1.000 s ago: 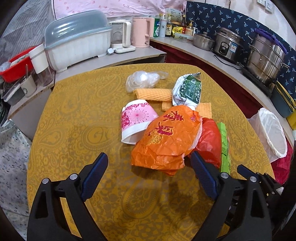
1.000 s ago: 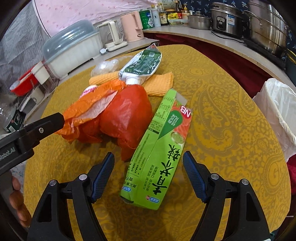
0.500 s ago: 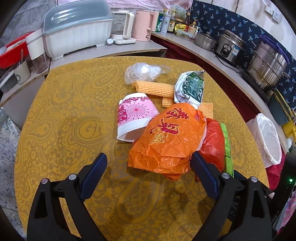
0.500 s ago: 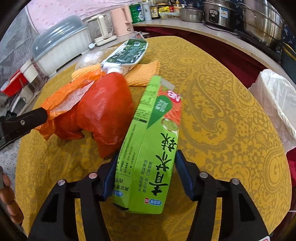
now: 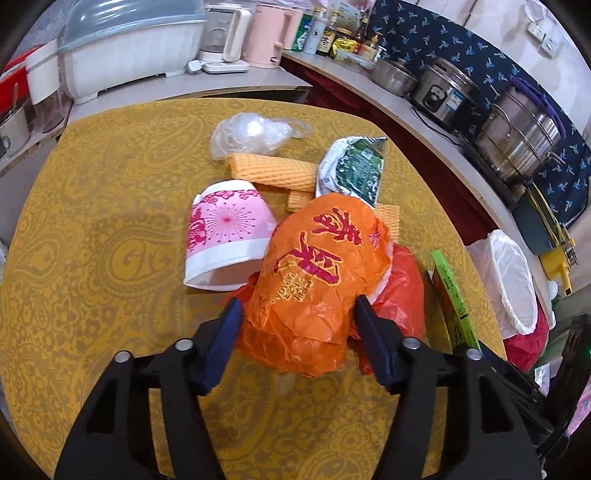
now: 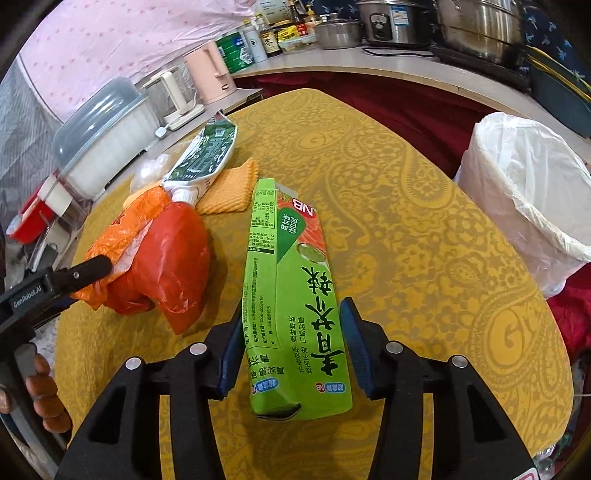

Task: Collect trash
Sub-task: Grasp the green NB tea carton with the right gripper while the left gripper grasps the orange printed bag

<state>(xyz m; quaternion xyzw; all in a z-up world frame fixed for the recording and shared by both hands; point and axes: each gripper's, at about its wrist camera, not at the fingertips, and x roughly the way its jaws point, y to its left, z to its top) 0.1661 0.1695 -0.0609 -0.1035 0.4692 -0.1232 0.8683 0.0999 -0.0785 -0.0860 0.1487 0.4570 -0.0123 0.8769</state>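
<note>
A round table (image 5: pixel 110 229) covered in a mustard-yellow paisley cloth fills the foreground. Behind it a pale counter (image 5: pixel 207 83) curves along the wall and carries a lidded white dish rack (image 5: pixel 125 48), a clear kettle (image 5: pixel 225 40), a pink kettle (image 5: pixel 269 35), bottles and jars (image 5: pixel 325 35), and steel pots (image 5: pixel 517 136). A navy patterned cloth (image 5: pixel 461 55) backs the counter on the right; pink dotted fabric (image 6: pixel 110 40) hangs on the left. The lighting is even, indoor.
</note>
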